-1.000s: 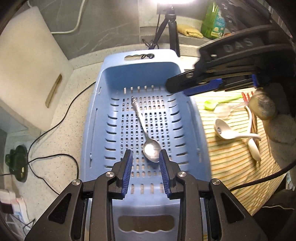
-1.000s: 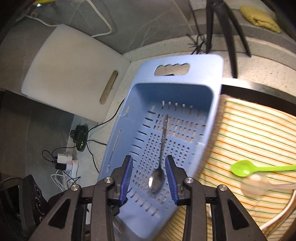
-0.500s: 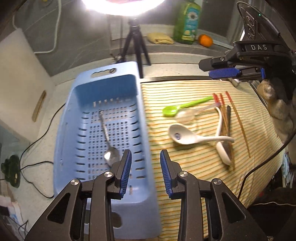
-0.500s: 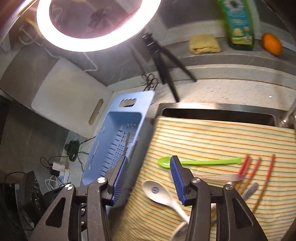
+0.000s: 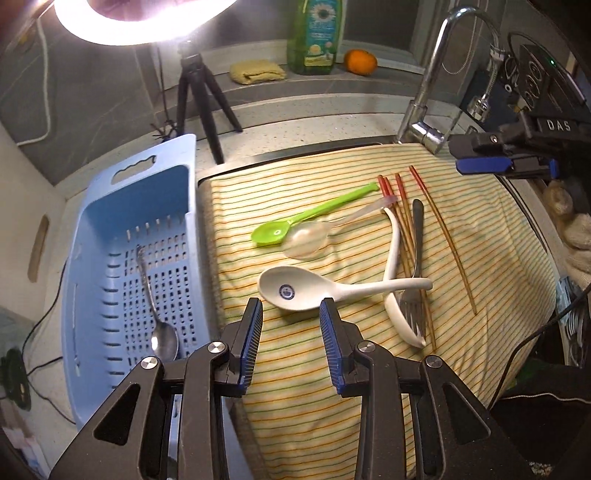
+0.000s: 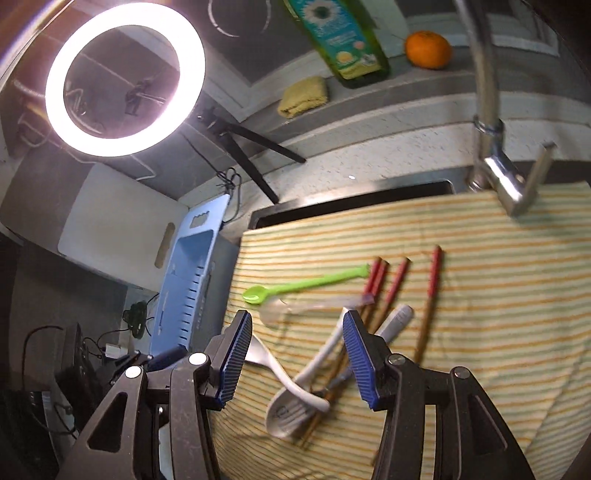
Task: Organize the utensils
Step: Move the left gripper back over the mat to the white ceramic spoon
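Observation:
A blue slotted basket [image 5: 92, 236] stands at the left with a metal spoon [image 5: 155, 295] lying in it. On the striped cloth [image 5: 498, 229] lie a green spoon [image 5: 306, 218], a clear spoon [image 5: 310, 240], two white ceramic spoons [image 5: 295, 290], a fork [image 5: 415, 258] and several red-tipped chopsticks [image 5: 439, 229]. My left gripper [image 5: 291, 325] is open and empty, just in front of the big ceramic spoon. My right gripper [image 6: 297, 343] is open and empty above the crossed spoons [image 6: 295, 402]; it also shows in the left wrist view [image 5: 491, 164], high at the right.
A faucet [image 5: 432, 92] rises at the back right over the sink edge. A ring light on a tripod [image 5: 199, 96], a green soap bottle [image 5: 314, 33], a sponge [image 5: 256, 72] and an orange [image 5: 360, 61] stand behind. A white cutting board [image 6: 110, 218] leans at the left.
Both grippers have swung right from over the basket to over the striped cloth. The metal spoon stays in the basket. Both stay open and empty.

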